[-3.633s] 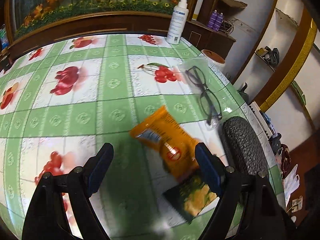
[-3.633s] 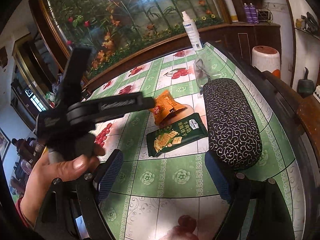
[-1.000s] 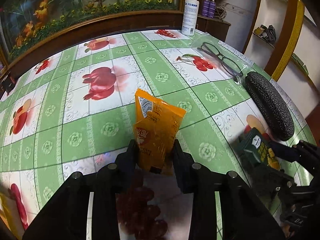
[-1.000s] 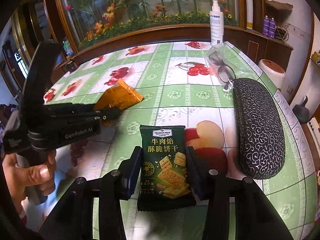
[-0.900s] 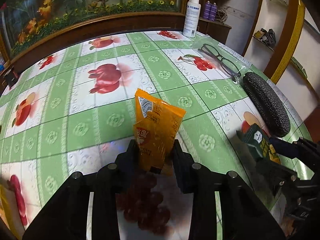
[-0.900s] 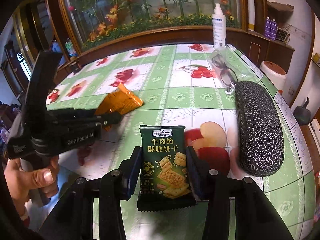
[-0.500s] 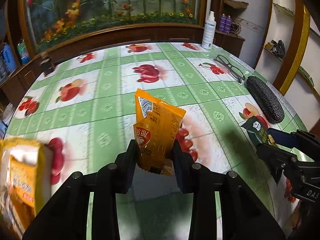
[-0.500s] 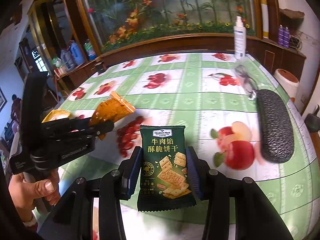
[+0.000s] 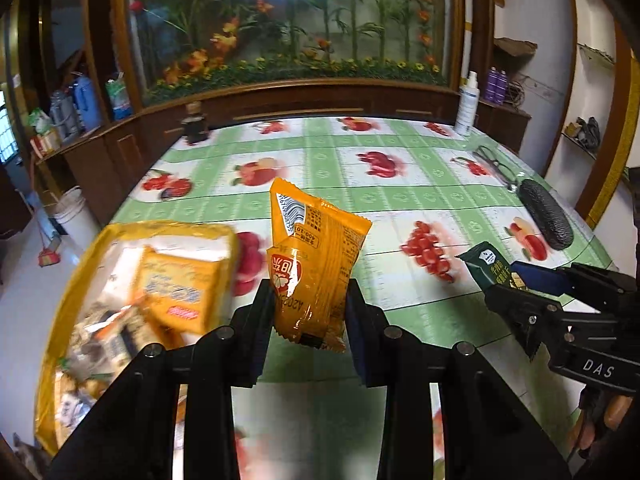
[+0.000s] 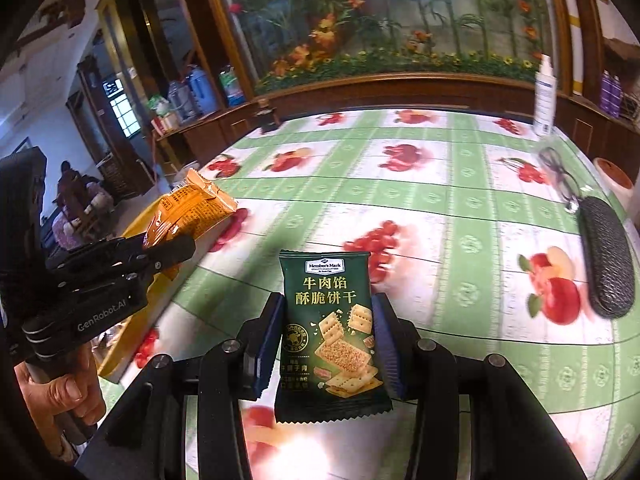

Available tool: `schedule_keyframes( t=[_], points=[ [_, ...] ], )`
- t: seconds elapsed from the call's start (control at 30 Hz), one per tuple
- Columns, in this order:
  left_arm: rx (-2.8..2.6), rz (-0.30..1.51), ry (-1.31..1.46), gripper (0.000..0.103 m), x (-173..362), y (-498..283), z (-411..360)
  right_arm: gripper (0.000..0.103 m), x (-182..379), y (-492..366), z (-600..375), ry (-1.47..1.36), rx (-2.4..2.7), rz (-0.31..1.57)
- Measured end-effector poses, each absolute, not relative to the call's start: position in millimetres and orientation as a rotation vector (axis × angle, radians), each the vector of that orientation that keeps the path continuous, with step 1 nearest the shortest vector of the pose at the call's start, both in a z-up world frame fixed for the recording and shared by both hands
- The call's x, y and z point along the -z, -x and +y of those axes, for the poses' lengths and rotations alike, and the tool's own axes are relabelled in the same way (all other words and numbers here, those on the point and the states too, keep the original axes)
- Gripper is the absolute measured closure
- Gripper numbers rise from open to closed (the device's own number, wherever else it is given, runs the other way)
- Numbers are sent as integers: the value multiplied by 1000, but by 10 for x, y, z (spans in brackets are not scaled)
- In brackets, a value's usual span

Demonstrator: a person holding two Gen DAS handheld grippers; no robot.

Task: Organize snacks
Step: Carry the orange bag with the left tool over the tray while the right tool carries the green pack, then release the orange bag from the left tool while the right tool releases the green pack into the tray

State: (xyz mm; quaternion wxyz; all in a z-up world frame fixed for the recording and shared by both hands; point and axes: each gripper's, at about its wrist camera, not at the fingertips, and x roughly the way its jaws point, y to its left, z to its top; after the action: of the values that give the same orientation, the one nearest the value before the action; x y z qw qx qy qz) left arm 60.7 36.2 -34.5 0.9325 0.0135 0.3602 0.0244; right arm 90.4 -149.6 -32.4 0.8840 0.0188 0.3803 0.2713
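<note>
A yellow tray (image 9: 68, 280) heaped with blurred snack packs lies below and to the left of the left gripper (image 9: 308, 312), whose two fingers are clenched on the lower part of an orange snack packet (image 9: 316, 256), held upright above the fruit-print tablecloth (image 9: 400, 200). To that gripper's right, the right gripper (image 10: 326, 336) grips a dark green cracker packet (image 10: 330, 332) by its side edges, label facing the camera, lifted clear of the cloth. Farther right of both grippers, near the table's edge, a black patterned glasses case (image 10: 606, 256) lies flat, with a pair of spectacles (image 10: 558, 176) just beyond it and a white spray bottle (image 10: 544, 96) at the far rim.
</note>
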Motion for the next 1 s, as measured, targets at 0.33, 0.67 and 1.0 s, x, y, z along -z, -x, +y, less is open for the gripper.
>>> schedule_keyframes(
  t=[0.33,0.67,1.0],
  points=[
    [-239,716,34,72,295,-142,1200,58,174,-761,-276,26,-803,788],
    [-327,701,93,71,319,86,1722,58,74,-760,577,80,-898,772],
    [-343,707,122,71,389,140,1926,58,135,-977,916,96,-900,790]
  ],
)
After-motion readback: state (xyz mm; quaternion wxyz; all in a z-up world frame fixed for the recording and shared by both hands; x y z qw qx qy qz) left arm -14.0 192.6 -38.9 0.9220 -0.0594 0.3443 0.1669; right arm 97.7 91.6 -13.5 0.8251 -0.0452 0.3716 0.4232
